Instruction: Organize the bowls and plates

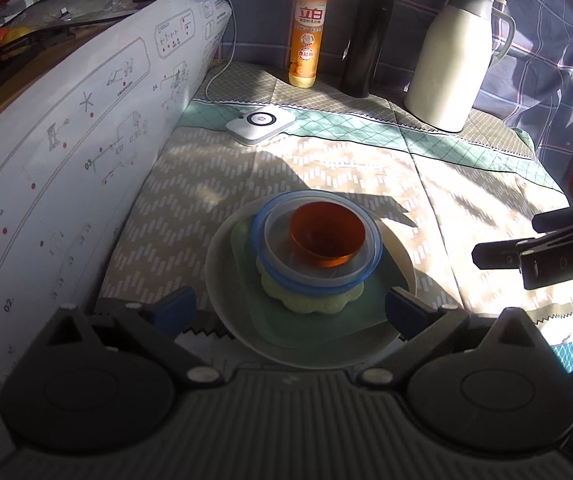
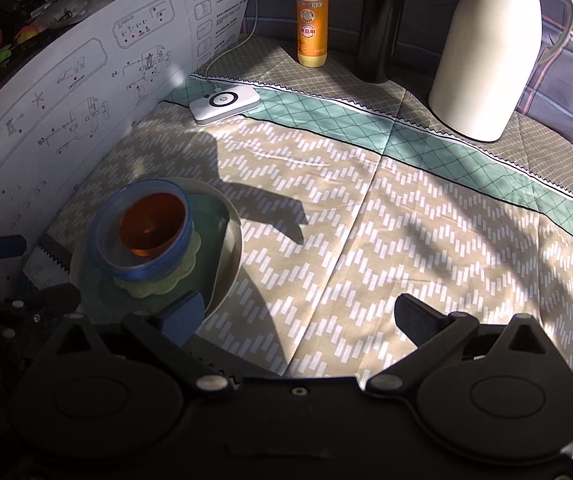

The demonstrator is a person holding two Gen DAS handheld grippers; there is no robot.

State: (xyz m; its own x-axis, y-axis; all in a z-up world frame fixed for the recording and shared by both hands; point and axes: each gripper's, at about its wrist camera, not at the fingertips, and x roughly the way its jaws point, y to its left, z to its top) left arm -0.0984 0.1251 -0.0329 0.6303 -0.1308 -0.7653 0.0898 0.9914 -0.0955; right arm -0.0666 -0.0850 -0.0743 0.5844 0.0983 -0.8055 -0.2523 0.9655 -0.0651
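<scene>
A stack of dishes stands on the tablecloth. A round white plate [image 1: 226, 276] is at the bottom, then a square green plate [image 1: 342, 316], a pale green scalloped dish [image 1: 310, 304], a clear bowl with a blue rim [image 1: 286, 276] and an orange bowl [image 1: 326, 236] on top. My left gripper [image 1: 290, 304] is open with its fingers either side of the stack's near edge. My right gripper [image 2: 298, 312] is open and empty over bare cloth, right of the stack [image 2: 146, 236]. It also shows in the left wrist view [image 1: 506, 240] at the right edge.
At the back stand an orange detergent bottle [image 1: 308, 28], a black flask [image 1: 366, 48] and a white thermos jug [image 1: 454, 60]. A white device with a cable [image 1: 262, 124] lies on the cloth. A large printed white sheet [image 1: 66, 140] curves up along the left side.
</scene>
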